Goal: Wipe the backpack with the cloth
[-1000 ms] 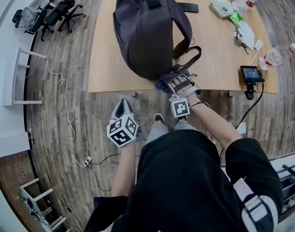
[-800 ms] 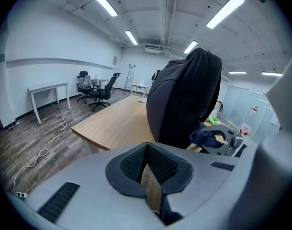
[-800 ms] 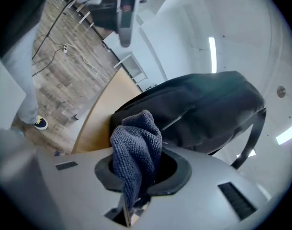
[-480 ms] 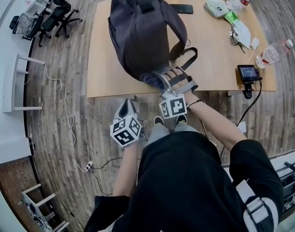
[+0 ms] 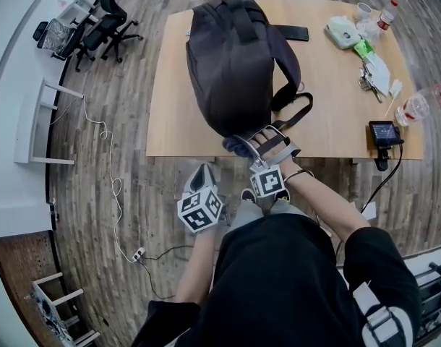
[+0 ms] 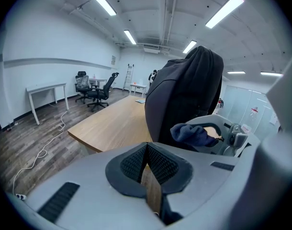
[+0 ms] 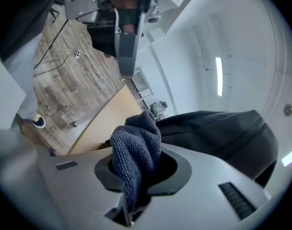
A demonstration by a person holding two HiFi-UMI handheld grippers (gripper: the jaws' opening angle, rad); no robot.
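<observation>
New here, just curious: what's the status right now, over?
Right gripper shut on cloth at near end of backpack. Left gripper shut, empty, off table. Nothing blocking.

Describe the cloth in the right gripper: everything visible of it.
The dark blue-grey looped microfibre cloth is bunched and crumpled. It is clamped between the jaws of the right hand-held gripper, with a rounded wad sticking out past them. It sits at the lower near end of the upright dark fabric backpack, over the near edge of the wooden table. Whether it presses on the backpack cannot be told.
</observation>
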